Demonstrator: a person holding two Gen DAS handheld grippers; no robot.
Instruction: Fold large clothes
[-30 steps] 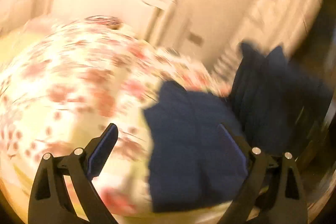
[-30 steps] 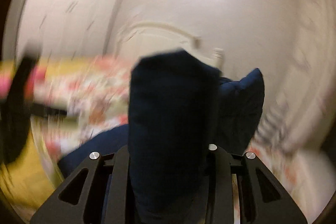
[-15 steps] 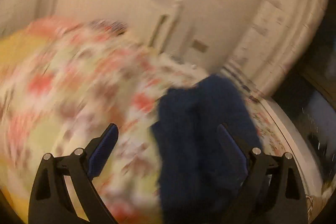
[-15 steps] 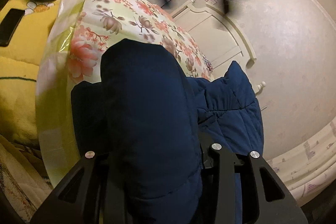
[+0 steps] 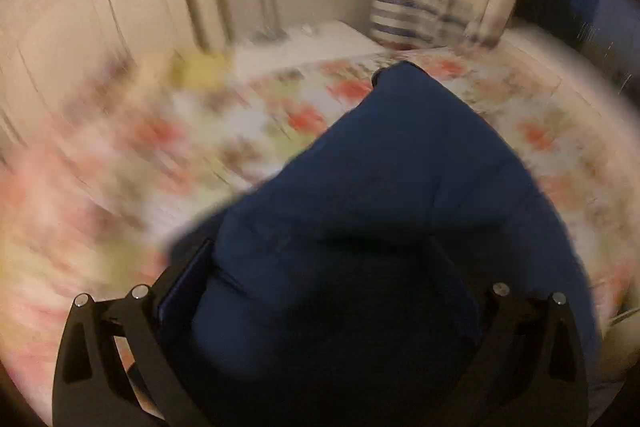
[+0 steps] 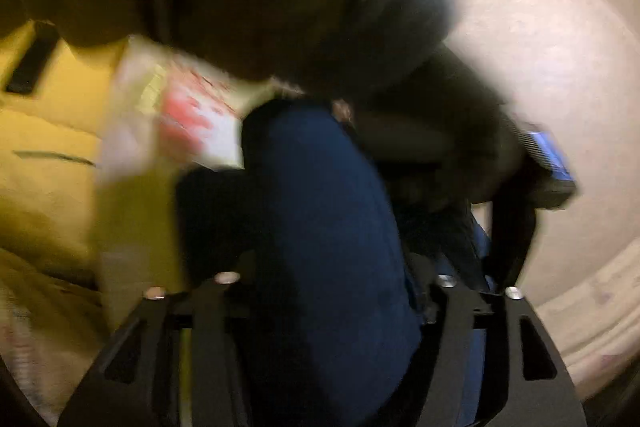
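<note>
Left wrist view: the navy quilted garment (image 5: 400, 195) lies bunched on the floral bed cover (image 5: 248, 123), a thick fold between the wide-apart fingers of the left tool (image 5: 320, 267). The right tool (image 6: 332, 291) has just been opening, cloth between its fingers; whether they press it I cannot tell. Judged step: regrasping mid-fold. Next needs a firm pinch on an edge. No readable writing.

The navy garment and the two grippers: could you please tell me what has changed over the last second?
The right gripper has just been opening around the navy garment, which is still between its fingers. The left gripper swung over the garment, which now fills its wide-open fingers. The garment still lies on the floral bedspread.
</note>
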